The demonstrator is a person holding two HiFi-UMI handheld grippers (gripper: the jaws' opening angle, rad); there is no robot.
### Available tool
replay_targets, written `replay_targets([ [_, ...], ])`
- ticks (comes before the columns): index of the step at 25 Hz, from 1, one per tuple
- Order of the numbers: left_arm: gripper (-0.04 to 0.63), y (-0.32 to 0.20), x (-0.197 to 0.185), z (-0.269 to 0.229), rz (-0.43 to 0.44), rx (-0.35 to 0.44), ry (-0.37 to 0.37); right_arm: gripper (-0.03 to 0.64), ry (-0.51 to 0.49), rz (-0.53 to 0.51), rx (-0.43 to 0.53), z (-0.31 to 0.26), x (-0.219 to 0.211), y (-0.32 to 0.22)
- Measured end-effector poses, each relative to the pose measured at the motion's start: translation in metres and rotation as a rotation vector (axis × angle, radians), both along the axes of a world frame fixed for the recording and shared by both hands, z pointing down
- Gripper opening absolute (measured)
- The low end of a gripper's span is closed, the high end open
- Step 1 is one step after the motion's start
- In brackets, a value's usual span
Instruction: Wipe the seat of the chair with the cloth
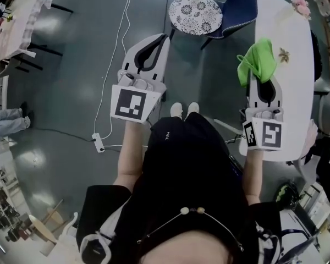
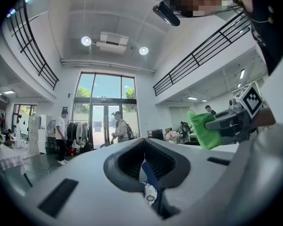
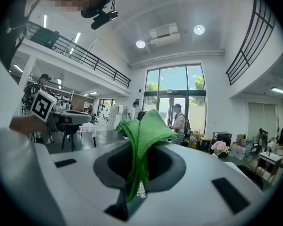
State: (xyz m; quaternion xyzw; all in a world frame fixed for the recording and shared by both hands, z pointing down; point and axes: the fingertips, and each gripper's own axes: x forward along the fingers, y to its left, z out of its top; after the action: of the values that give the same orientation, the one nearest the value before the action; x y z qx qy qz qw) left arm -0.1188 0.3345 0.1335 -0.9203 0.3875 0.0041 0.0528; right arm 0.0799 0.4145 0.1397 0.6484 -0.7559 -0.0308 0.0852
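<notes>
The chair [image 1: 239, 10] stands on the floor ahead of me, with a dark blue back and a round patterned seat [image 1: 196, 14]. A sliver of that seat [image 2: 150, 193] shows through the left gripper's jaws. My right gripper [image 1: 262, 75] is held over the white table's edge, shut on a green cloth [image 1: 257, 60] that bunches up out of its tips. The right gripper view shows the cloth [image 3: 144, 128] pinched between the jaws. My left gripper [image 1: 163, 38] hovers over the floor, left of the chair, shut and holding nothing.
A long white table [image 1: 289, 32] runs along the right with pink flowers [image 1: 300, 4] at its far end. A power strip [image 1: 99, 142] and white cable [image 1: 120, 32] lie on the grey floor to the left. Another table [image 1: 16, 26] stands far left. People stand in the background.
</notes>
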Motion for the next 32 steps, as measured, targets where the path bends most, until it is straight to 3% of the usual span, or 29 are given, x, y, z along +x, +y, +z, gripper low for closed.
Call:
replay_targets([
  [8, 0.006, -0.01, -0.017, 0.01, -0.013, -0.008, -0.002, 0.051, -0.024, 0.031, -0.03, 0.018, -0.002, -0.006],
  [16, 0.006, -0.055, -0.009, 0.016, -0.035, -0.012, -0.016, 0.052, -0.013, 0.005, -0.014, 0.02, 0.008, -0.057],
  [32, 0.006, -0.243, 0.091, 0.022, -0.032, -0.015, -0.024, 0.052, -0.036, -0.07, -0.061, 0.056, 0.099, -0.271],
])
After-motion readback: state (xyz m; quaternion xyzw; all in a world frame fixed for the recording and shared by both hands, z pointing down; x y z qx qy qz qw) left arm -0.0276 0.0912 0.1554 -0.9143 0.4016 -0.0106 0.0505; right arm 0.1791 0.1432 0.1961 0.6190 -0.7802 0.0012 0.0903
